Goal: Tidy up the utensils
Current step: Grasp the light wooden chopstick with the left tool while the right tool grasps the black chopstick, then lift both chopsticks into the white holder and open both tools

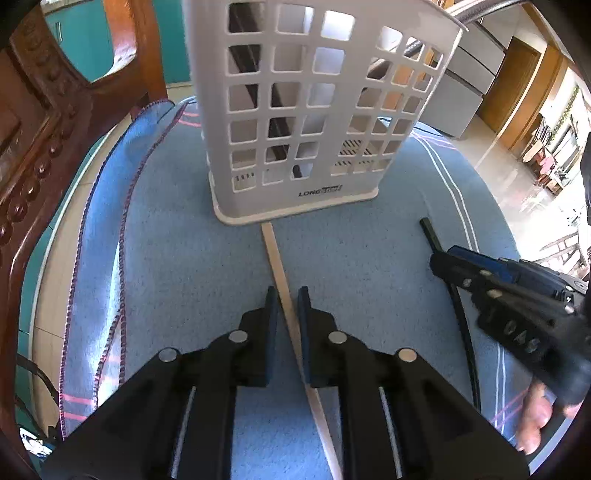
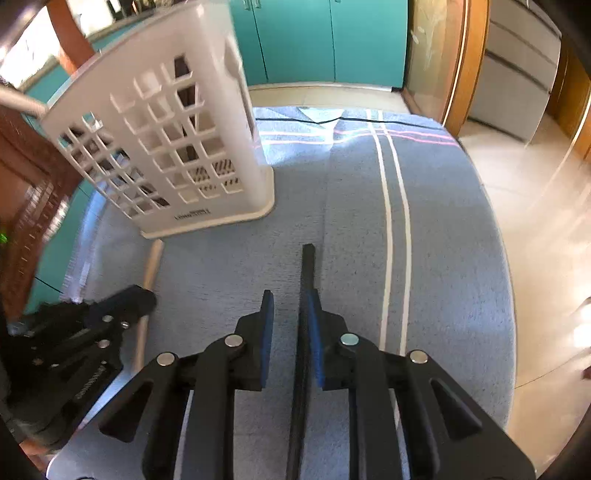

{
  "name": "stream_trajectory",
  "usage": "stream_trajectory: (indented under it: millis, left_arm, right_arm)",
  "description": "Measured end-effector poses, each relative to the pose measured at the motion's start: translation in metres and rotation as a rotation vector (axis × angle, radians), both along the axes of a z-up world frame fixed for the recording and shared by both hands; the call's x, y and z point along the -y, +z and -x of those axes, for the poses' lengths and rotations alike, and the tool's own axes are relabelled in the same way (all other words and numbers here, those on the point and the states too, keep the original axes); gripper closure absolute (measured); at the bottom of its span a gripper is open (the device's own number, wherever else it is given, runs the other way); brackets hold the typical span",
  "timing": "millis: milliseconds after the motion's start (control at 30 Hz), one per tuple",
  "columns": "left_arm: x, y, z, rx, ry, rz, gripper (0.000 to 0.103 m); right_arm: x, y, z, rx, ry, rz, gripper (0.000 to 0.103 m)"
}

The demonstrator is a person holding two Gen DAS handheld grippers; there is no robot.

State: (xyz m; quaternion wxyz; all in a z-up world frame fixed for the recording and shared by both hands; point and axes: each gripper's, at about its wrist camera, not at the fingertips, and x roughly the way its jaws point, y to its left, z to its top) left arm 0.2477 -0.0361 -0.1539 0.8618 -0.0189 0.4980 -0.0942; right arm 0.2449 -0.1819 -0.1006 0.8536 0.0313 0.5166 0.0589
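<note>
A white slotted utensil holder (image 1: 306,110) stands upright on a blue towel (image 1: 192,280); it also shows in the right wrist view (image 2: 173,147). A pale wooden chopstick (image 1: 277,258) lies on the towel, its far tip at the holder's base. My left gripper (image 1: 289,295) is open, its jaws on either side of this chopstick. A black chopstick (image 2: 307,266) lies to the right; it also shows in the left wrist view (image 1: 432,236). My right gripper (image 2: 290,299) is open around it, the stick against the right pad. Dark utensils stand inside the holder.
A carved wooden chair (image 1: 44,122) stands at the left. The towel covers a round table whose edge (image 2: 511,295) drops to a tiled floor on the right. Teal cabinets (image 2: 317,40) stand behind. A metal hose (image 1: 476,9) crosses above the holder.
</note>
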Motion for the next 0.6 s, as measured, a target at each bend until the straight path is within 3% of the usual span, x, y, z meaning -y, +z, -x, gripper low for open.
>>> stream_trajectory:
  millis: [233,600]
  left_arm:
    - [0.023,0.000,-0.008,0.015,-0.008,-0.039,0.081]
    - [0.040,-0.002,-0.013,0.018,-0.020,-0.054,0.076]
  right_arm:
    - [-0.011,-0.007,0.003,0.011,0.030,0.085,0.083]
    - [0.000,-0.005,0.002,-0.003,0.033,0.011,0.076]
